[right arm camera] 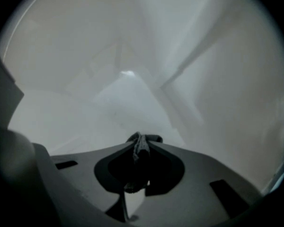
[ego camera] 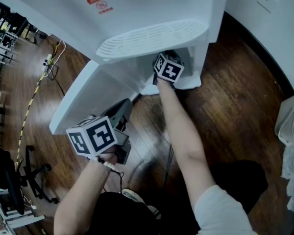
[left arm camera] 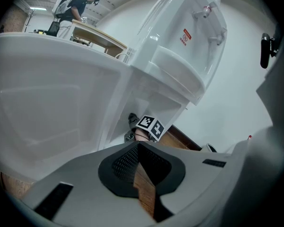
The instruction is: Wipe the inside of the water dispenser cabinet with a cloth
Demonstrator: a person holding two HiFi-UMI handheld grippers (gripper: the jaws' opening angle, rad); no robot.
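Observation:
The white water dispenser (ego camera: 152, 9) stands on the wood floor with its lower cabinet door (ego camera: 85, 97) swung open to the left. My right gripper (right arm camera: 139, 143) is inside the cabinet (right arm camera: 132, 93), shut on a dark cloth (right arm camera: 141, 141) that bunches between its tips close to the white inner walls. In the head view only its marker cube (ego camera: 167, 67) shows, under the drip tray (ego camera: 152, 38). My left gripper (ego camera: 126, 106) hangs outside, near the door's lower edge, tips together with nothing in them; its own view faces the door (left arm camera: 52, 93) and the right cube (left arm camera: 150, 126).
Cables (ego camera: 49, 65) trail over the floor at the left, and an office chair base (ego camera: 34, 180) stands at the lower left. A white bin (ego camera: 289, 121) sits at the right by the wall. A person (left arm camera: 73, 8) stands far off beside a table (left arm camera: 97, 37).

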